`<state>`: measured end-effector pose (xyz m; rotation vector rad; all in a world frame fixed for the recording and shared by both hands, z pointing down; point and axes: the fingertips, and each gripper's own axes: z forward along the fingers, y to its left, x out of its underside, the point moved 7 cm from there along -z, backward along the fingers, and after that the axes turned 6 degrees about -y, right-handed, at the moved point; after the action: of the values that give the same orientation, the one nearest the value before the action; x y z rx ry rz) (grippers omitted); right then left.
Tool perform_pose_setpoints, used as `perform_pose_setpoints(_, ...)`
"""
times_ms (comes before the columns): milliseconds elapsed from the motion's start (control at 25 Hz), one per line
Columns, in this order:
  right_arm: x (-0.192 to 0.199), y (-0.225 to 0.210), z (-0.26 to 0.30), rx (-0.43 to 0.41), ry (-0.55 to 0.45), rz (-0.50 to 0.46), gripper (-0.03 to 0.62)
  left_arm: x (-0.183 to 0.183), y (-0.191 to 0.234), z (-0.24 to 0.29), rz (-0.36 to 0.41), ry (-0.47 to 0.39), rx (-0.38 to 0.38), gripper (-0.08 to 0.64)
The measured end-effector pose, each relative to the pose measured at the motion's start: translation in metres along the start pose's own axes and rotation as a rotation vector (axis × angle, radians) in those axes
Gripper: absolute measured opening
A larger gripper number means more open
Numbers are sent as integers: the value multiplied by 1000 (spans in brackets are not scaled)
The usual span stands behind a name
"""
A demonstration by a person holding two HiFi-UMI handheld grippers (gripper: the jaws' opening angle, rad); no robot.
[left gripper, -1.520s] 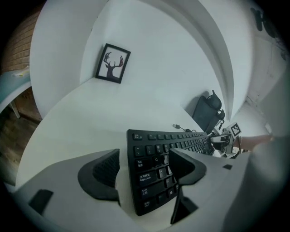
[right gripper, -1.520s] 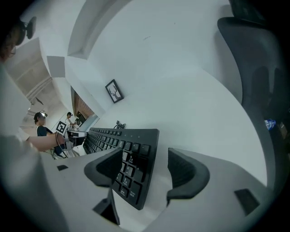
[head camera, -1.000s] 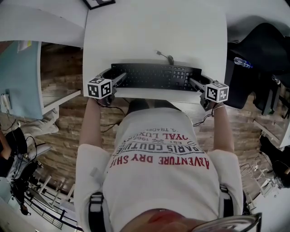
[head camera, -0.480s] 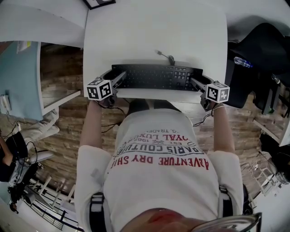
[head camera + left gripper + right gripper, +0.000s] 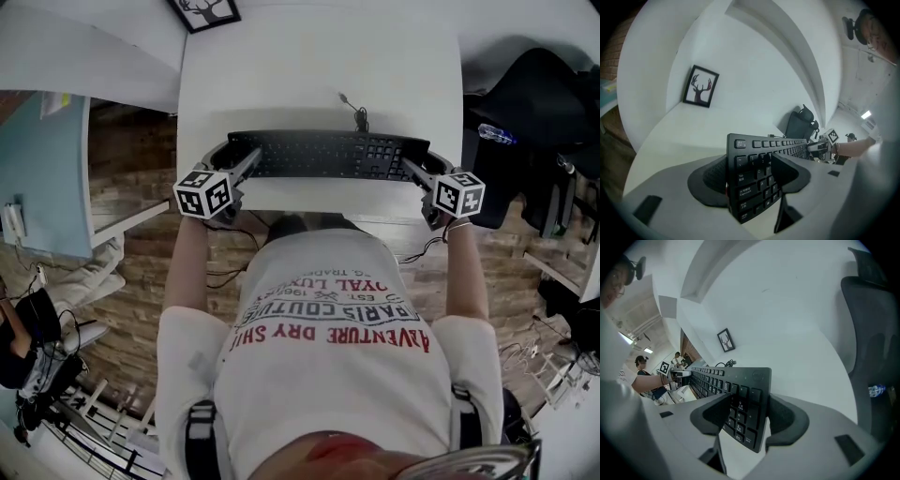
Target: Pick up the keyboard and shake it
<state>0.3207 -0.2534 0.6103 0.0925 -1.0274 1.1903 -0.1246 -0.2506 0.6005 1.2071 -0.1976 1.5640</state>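
A black keyboard [image 5: 328,155] stretches across the near part of the white table [image 5: 319,66]. My left gripper [image 5: 242,161] is shut on its left end, and in the left gripper view the dark pads [image 5: 787,171] press on both faces of the keyboard [image 5: 750,159]. My right gripper [image 5: 412,169] is shut on the right end, where the keyboard [image 5: 747,394] sits squeezed between the pads [image 5: 785,418]. The keyboard seems to hang just above the tabletop. Its cable [image 5: 354,111] trails away over the table.
A framed deer picture [image 5: 204,11] leans at the table's far left edge. A black office chair [image 5: 539,103] with a water bottle [image 5: 497,133] stands to the right. A light blue panel [image 5: 42,169] is at the left. The person's torso is close to the near table edge.
Both grippers and the keyboard have moved a little away from the person's body, further over the table. The head view has shifted too, and more of the deer picture shows.
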Motion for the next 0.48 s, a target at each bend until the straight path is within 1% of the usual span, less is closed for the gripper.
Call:
perform_pose_setpoints(120, -26, 13, -6, 8, -75, -29, 259, -39, -5, -9, 95, -76, 17, 291)
perform_pose_setpoints(240, -59, 24, -17, 16, -170, -80, 259, -83, -15, -17, 184, -160, 34, 291)
perform_pose_setpoints(320, -80, 34, -27, 26, -235, -130, 259, -107, -23, -26, 234, -216, 45, 291)
perform_pose_setpoints(480, -118, 54, -39, 54, -359, -248, 259, -143, -26, -38, 319, -323, 76, 291)
